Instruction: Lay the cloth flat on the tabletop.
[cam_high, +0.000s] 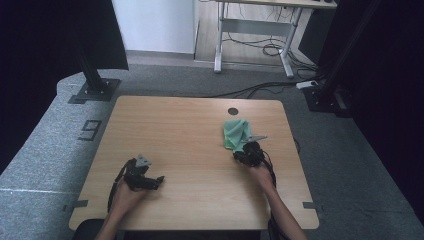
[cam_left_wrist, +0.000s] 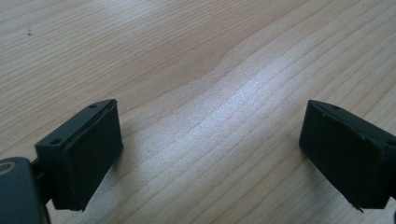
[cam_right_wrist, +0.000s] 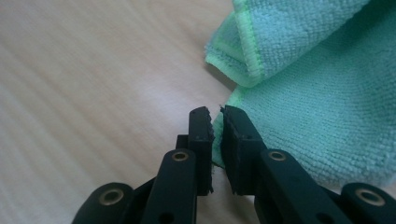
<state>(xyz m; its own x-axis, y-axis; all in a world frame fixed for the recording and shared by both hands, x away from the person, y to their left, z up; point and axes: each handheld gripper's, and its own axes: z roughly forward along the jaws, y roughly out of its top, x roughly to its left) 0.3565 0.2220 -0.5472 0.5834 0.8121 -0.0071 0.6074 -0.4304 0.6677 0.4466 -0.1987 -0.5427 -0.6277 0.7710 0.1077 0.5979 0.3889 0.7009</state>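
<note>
My right gripper (cam_right_wrist: 217, 122) has its jaws pinching the near edge of the green microfibre cloth (cam_right_wrist: 322, 107), which lies crumpled on the right far part of the wooden bench (cam_high: 190, 130). My left gripper (cam_left_wrist: 210, 154) hovers near left, jaws spread over bare wood.

1. The left gripper (cam_high: 159, 180) is matte black, topped by a grey three-cornered plate, with a black cable looping behind it.
2. Its two pads (cam_left_wrist: 88, 156) are thick rectangular blocks with small screw holes along the edge.
3. The right gripper (cam_right_wrist: 216, 122) has black linked arms with brass-ringed pivots.
4. Both forearms are bare, unsleeved.
</note>
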